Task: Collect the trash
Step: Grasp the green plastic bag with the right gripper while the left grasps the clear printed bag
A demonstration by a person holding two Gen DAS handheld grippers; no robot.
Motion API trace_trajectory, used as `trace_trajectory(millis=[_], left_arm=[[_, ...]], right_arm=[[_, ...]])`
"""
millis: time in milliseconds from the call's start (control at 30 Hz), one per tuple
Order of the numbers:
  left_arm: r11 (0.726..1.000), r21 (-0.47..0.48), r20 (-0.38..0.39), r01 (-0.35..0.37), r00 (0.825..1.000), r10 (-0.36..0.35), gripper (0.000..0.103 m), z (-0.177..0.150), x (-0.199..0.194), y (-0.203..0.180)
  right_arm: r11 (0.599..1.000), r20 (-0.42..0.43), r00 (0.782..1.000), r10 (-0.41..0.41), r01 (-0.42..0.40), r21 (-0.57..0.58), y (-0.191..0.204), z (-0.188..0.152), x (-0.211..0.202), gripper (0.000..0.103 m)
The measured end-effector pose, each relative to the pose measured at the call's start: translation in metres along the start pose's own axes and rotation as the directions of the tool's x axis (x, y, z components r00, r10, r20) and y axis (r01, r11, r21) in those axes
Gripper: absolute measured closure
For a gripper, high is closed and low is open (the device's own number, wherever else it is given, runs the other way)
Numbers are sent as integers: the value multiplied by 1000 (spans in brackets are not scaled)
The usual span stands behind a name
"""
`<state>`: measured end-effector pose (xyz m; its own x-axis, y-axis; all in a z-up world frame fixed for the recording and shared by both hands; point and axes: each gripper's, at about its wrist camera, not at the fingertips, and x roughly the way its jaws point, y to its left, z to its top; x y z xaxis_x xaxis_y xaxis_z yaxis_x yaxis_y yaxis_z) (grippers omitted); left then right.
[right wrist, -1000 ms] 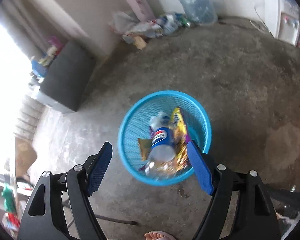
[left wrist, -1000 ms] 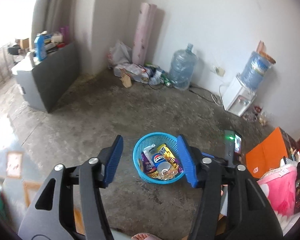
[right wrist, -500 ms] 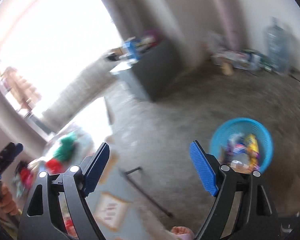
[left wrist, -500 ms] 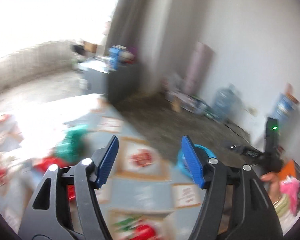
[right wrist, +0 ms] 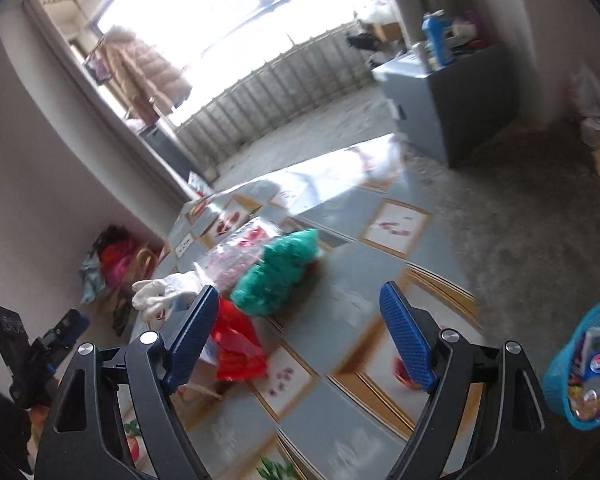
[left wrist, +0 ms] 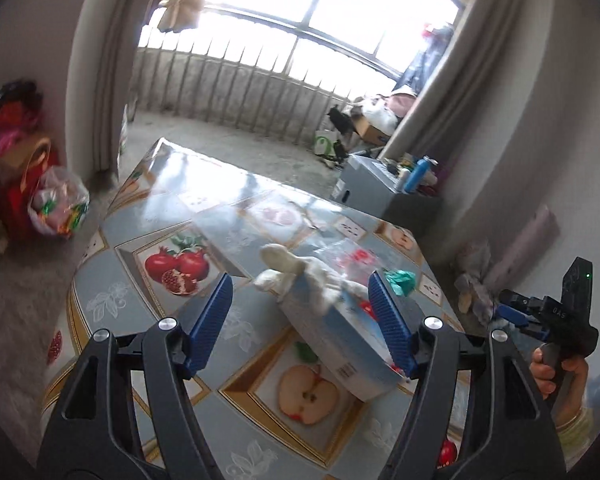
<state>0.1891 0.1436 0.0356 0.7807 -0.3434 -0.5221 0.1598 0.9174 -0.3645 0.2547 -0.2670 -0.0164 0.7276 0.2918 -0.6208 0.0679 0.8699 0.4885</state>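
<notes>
From where I stood, both tools were turned toward the table with its fruit-patterned cover, and neither carried anything.

On the left side, the left gripper had its jaws spread, having just been opening, with nothing pressed between the pads. Framed in that gap lay a long blue-and-white box, its long axis running from about ten o'clock down to four o'clock across the left wrist view, so it sat skewed to the jaw line rather than square. White crumpled cloth or gloves were draped on its far end, at roughly twelve o'clock from the jaws.

Further right on the table, a clear plastic bag lay just beyond the box, and a green crumpled wad just beside it, with a red plastic bag nearer the person.

The right gripper also stood wide, its jaws empty. The green wad sat at about eleven o'clock from it, the red bag close by its left jaw at nine o'clock. I judged this hand the nearer to those two.

Far right, on the floor, the blue basket already holding wrappers waited at three o'clock.
</notes>
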Motion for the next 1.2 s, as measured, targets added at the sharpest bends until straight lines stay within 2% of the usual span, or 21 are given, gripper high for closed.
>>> trace_trajectory(millis=[167,233,300,400,467,533,567,633,733,833,933,1033,1200], left_arm=[[997,-81,-6,0,1000,0,37,11,47,34],[993,-120,-54,-14,999,8,38,15,77,49],[983,-186,-94,-1,995,-17,49,16,102,62],[961,-275,-143,21,988,-63,57,10,132,73],[956,-292,-156,39,984,-88,62,3,141,70],[952,-298,-176,62,977,-119,67,-5,150,63],[952,-297,-184,79,973,-138,70,-9,152,59],[950,-293,-194,105,967,-166,75,-14,159,55],[950,-282,-216,135,956,-200,80,-25,161,46],[945,-279,-227,169,945,-236,83,-34,162,38],[949,-268,-232,168,944,-233,84,-42,156,31],[947,-266,-243,183,938,-249,85,-51,147,25],[947,-227,-283,226,915,-286,85,-74,119,10]], right_arm=[[999,-74,997,4,-7,-48,22,36,80,23],[998,-102,995,-10,4,-59,28,50,114,23],[996,-125,992,-28,17,-82,33,58,146,23],[994,-170,984,-54,37,-104,35,65,185,23],[991,-209,975,-79,54,-121,36,62,208,29],[988,-245,964,-103,70,-140,37,55,218,41],[986,-232,967,-104,70,-152,38,52,214,42],[987,-250,965,-78,39,-159,41,42,209,56],[991,-267,962,-53,17,-135,40,27,195,65],[991,-282,959,-23,-14,-130,42,9,183,70],[991,-270,962,-46,9,-137,45,-8,168,71],[995,-283,959,-26,-3,-101,42,-24,151,72],[998,-304,953,-12,-7,-62,38,-60,116,73]])
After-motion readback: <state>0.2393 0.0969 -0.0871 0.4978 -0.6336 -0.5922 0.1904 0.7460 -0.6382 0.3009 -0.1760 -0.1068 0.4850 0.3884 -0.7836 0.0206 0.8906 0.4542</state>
